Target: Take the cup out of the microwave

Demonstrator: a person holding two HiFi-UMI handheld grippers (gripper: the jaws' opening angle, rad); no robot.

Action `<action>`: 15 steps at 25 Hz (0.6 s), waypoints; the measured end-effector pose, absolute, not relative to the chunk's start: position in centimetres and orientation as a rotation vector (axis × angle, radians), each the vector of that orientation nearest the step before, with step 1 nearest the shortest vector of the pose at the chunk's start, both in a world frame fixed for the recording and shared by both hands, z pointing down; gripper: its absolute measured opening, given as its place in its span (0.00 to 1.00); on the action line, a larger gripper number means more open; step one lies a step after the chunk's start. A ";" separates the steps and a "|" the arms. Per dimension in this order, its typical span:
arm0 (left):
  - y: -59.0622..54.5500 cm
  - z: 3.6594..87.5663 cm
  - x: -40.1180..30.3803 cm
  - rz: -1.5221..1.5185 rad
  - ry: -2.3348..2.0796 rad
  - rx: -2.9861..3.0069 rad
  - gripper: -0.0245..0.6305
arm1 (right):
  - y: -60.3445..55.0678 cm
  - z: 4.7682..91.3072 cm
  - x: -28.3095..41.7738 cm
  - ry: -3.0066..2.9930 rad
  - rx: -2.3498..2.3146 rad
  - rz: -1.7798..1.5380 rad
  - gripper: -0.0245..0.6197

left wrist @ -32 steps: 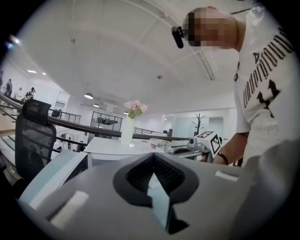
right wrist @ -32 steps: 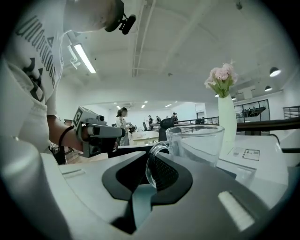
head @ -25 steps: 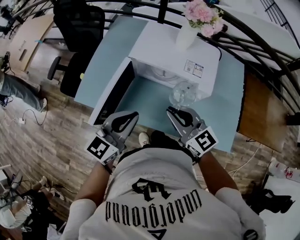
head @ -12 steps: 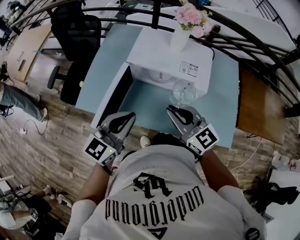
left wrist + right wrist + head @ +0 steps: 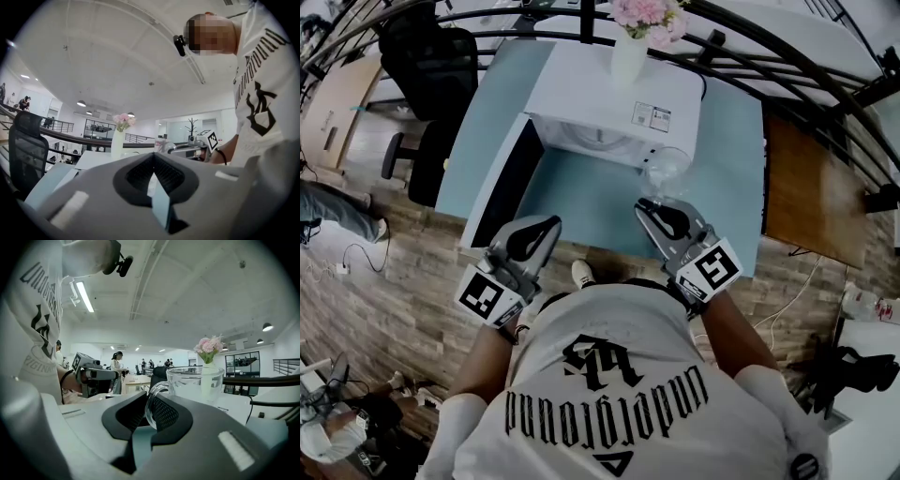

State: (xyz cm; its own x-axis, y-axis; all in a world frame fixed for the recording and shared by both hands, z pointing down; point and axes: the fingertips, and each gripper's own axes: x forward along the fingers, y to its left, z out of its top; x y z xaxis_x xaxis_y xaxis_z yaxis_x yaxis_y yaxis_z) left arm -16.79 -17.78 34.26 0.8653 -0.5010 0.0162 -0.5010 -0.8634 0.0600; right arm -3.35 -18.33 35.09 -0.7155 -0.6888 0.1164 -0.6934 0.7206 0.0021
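A clear glass cup with a handle hangs over the light blue table, just in front of the white microwave's right front corner. My right gripper is shut on the cup's handle. In the right gripper view the handle sits between the jaws of the right gripper and the cup stays upright beyond them. The microwave door stands open to the left. My left gripper hovers near the table's front edge, shut and with nothing in it. The left gripper shows its tips together.
A white vase of pink flowers stands on top of the microwave. A black office chair is at the table's left, a brown side table at its right. A curved black railing runs behind.
Both grippers have risen a little. The cup stays in the right gripper's hold and has shifted slightly in front of the microwave. The head view has drifted.
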 end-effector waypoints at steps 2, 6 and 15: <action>-17.2 34.0 -15.2 -0.004 -0.788 2.982 0.11 | -17.6 35.1 -2.1 -2.814 1.137 0.073 0.09; -15.4 33.5 -12.0 -0.024 -0.774 2.988 0.11 | -15.5 35.2 0.4 -2.819 1.123 0.096 0.09; -8.4 34.2 -4.9 0.041 -0.842 2.930 0.11 | -8.0 35.3 7.9 -2.845 1.120 0.144 0.09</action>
